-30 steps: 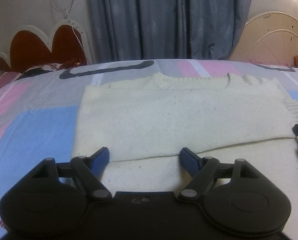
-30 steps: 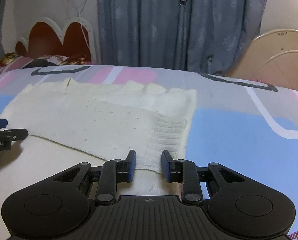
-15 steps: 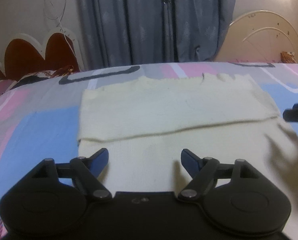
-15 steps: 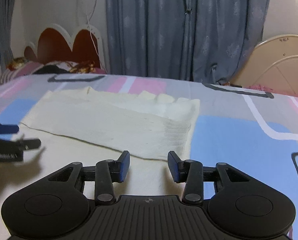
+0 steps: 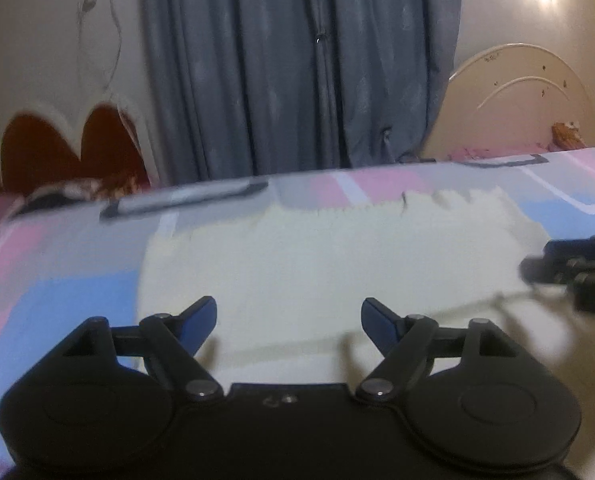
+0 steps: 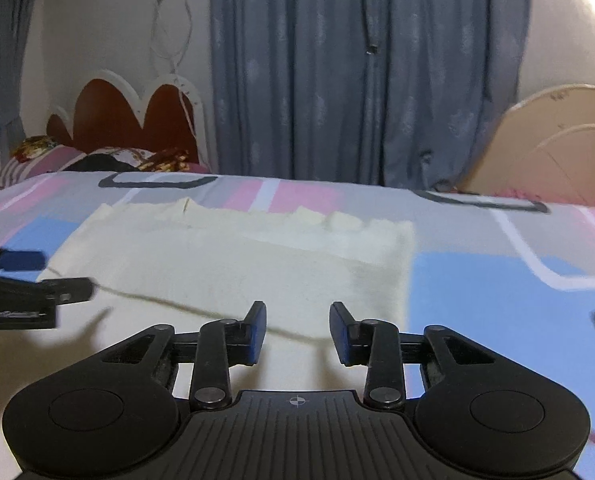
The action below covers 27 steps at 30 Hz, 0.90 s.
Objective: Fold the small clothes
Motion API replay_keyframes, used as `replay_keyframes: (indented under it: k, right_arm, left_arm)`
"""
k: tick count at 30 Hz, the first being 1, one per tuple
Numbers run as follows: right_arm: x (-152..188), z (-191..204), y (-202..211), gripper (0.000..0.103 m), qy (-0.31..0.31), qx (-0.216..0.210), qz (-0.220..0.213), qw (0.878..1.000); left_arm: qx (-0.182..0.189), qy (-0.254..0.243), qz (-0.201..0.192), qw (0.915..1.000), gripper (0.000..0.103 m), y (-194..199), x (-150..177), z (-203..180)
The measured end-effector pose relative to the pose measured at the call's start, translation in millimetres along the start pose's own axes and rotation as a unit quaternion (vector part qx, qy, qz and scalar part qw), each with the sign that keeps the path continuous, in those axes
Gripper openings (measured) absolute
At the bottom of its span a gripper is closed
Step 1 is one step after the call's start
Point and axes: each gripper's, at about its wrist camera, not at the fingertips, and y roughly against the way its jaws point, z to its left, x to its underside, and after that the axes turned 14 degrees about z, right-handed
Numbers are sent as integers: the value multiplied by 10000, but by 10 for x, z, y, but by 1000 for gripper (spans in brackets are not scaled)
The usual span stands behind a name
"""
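A cream knitted sweater (image 5: pixel 317 264) lies flat on the bed, with a sleeve folded across its body; it also shows in the right wrist view (image 6: pixel 233 264). My left gripper (image 5: pixel 288 316) is open and empty, held above the sweater's near part. My right gripper (image 6: pixel 297 320) is open and empty, above the folded edge near the sweater's right side. The right gripper shows at the right edge of the left wrist view (image 5: pixel 577 276). The left gripper shows at the left edge of the right wrist view (image 6: pixel 29 292).
The bed has a sheet (image 6: pixel 497 280) of pink, blue and grey blocks. A red scalloped headboard (image 6: pixel 129 116) and pillows (image 6: pixel 97 158) stand far left. Blue curtains (image 6: pixel 357 68) hang behind. A cream headboard (image 6: pixel 557 148) stands far right.
My right gripper let go of the sleeve cuff and opened. Both grippers have lifted and drawn back from the sweater. The sleeve now lies across the body.
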Motion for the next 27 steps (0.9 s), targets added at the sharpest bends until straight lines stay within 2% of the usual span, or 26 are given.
replay_keyframes:
  k: [5, 7, 9, 10, 11, 12, 13, 15, 17, 19, 20, 22, 24, 27]
  right_arm:
    - [-294, -178, -461, 35, 56, 95, -115, 9999]
    - [-389, -305, -625, 24, 31, 161, -97, 9998]
    - [-458, -455, -821, 23, 47, 342, 67, 9994]
    - [-459, -533, -912, 22, 17, 485, 257, 9985]
    - [-445, -636, -931, 22, -78, 436, 284, 9986]
    - [-456, -719, -905, 22, -149, 356, 272, 9989]
    - [-476, -767, -853, 22, -132, 427, 168, 9989]
    - [-541, -894, -792, 22, -192, 439, -131, 9988]
    - [-632, -1008, -850, 22, -271, 590, -142, 9978]
    - [-701, -1163, -1036, 22, -415, 603, 265, 9970]
    - [-693, -1247, -1119, 22, -503, 523, 519, 9960]
    - [-681, -1272, -1042, 22, -472, 506, 482, 9964]
    - [-619, -1239, -884, 22, -419, 542, 342, 9971]
    - [-473, -1115, -580, 22, -428, 446, 76, 9981]
  left_arm:
    - [106, 27, -19, 9999, 76, -375, -327, 153]
    - [59, 40, 82, 9999, 77, -566, -383, 212]
    - [58, 149, 484, 9987, 86, -841, -344, 337]
    - [205, 309, 448, 9983, 86, -864, -303, 412]
    - [293, 470, 429, 9975, 83, -835, -300, 466]
    - [200, 469, 423, 9978, 77, -786, -326, 458]
    - [93, 443, 360, 9983, 76, -743, -349, 427]
    - [146, 320, 224, 9991, 80, -709, -402, 342]
    - [-58, 218, 322, 9992, 80, -779, -437, 280]
    - [-39, 331, 509, 9982, 83, -892, -384, 288]
    - [4, 461, 453, 9979, 83, -873, -354, 310]
    - [-46, 483, 452, 9978, 82, -839, -361, 291]
    - [-103, 479, 441, 9978, 75, -756, -352, 256]
    - [-70, 468, 404, 9981, 75, -593, -322, 218]
